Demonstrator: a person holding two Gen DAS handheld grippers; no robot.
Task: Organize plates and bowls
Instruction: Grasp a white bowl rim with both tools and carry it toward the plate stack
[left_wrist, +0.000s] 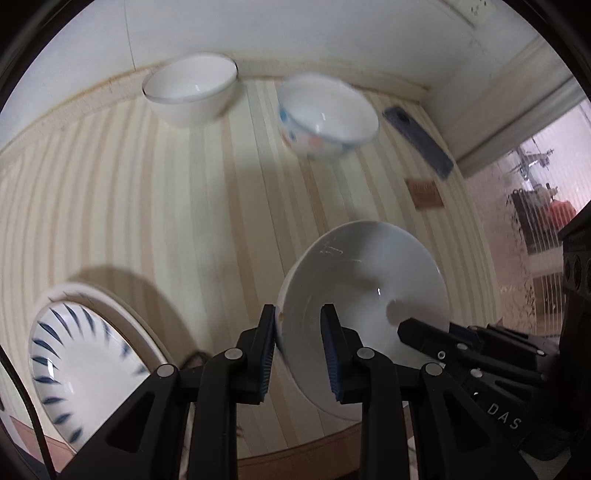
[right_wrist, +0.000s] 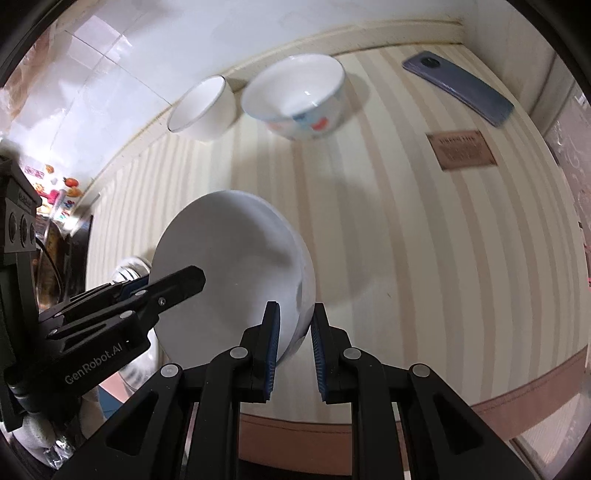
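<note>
A plain white bowl (left_wrist: 369, 277) (right_wrist: 229, 251) hangs tilted above the striped table, held from two sides. My left gripper (left_wrist: 297, 310) straddles its rim, one finger outside and one inside, shut on it. My right gripper (right_wrist: 295, 306) clamps the opposite wall. Each wrist view shows the other gripper at the far rim: the right gripper (left_wrist: 410, 326) and the left gripper (right_wrist: 184, 277). At the back stand a white bowl with a dark rim (left_wrist: 190, 92) (right_wrist: 201, 109) and a flower-patterned bowl (left_wrist: 325, 114) (right_wrist: 299, 98). A blue-striped dish (left_wrist: 81, 354) rests on a plate at the lower left.
A blue-grey phone (left_wrist: 417, 142) (right_wrist: 458, 86) lies at the back right corner, with a brown card (left_wrist: 424, 194) (right_wrist: 461, 149) in front of it. The wall runs right behind the bowls. The table's brown front edge (right_wrist: 517, 402) is close beneath the grippers.
</note>
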